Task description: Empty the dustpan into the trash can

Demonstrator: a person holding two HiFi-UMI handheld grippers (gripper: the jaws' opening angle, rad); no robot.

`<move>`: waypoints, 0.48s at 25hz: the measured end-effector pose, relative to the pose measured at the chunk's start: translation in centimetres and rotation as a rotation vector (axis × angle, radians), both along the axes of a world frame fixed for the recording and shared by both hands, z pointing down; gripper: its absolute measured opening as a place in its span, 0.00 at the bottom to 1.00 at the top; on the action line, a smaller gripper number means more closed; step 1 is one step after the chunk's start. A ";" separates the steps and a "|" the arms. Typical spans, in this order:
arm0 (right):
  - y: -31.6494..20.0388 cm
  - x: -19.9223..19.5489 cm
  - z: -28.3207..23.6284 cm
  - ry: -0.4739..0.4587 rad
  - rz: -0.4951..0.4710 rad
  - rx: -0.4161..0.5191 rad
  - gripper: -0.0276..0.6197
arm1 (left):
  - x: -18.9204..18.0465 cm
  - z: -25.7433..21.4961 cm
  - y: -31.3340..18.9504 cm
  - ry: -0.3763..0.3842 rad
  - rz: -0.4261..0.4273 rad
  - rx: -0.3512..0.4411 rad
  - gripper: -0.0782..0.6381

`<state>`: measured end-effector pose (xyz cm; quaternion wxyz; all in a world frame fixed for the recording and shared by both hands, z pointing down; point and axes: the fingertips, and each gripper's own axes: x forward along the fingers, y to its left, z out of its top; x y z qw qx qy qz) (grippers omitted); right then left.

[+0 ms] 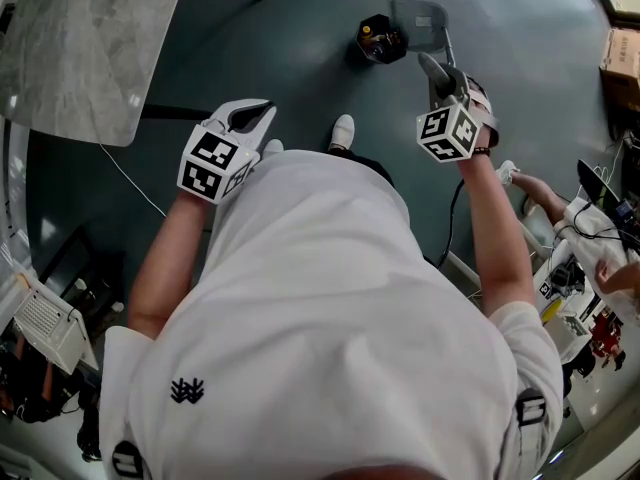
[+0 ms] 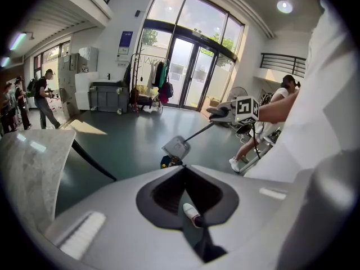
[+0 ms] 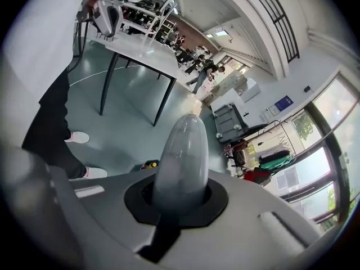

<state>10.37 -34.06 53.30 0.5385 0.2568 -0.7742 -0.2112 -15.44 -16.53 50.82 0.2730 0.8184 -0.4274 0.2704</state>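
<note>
A grey long-handled dustpan (image 1: 418,23) hangs tilted right over a small black trash can (image 1: 378,40) on the dark floor. My right gripper (image 1: 443,76) is shut on the dustpan's handle; the rounded grey handle end (image 3: 180,156) sticks up between its jaws. In the left gripper view the dustpan (image 2: 176,147) hovers just above the trash can (image 2: 167,162), with the right gripper (image 2: 222,111) at the far end of its rod. My left gripper (image 1: 250,118) hangs by my left side, shut with nothing in it, away from the dustpan.
A marble-topped table (image 1: 80,48) stands at the left. My white shoe (image 1: 342,131) is near the trash can. A seated person (image 1: 560,203) and cluttered gear lie at the right, cardboard boxes (image 1: 620,58) beyond. Another table (image 3: 140,55) stands behind.
</note>
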 end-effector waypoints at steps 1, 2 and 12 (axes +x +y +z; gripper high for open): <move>0.1 0.0 -0.1 0.007 -0.002 0.009 0.05 | -0.1 0.0 0.1 0.001 0.003 0.000 0.19; 0.2 0.0 -0.2 0.011 -0.001 0.017 0.05 | -0.3 0.0 0.1 0.001 0.006 0.001 0.19; 0.5 3.5 -3.2 -0.066 0.186 0.041 0.05 | -0.6 -0.3 1.0 -0.006 0.060 0.032 0.19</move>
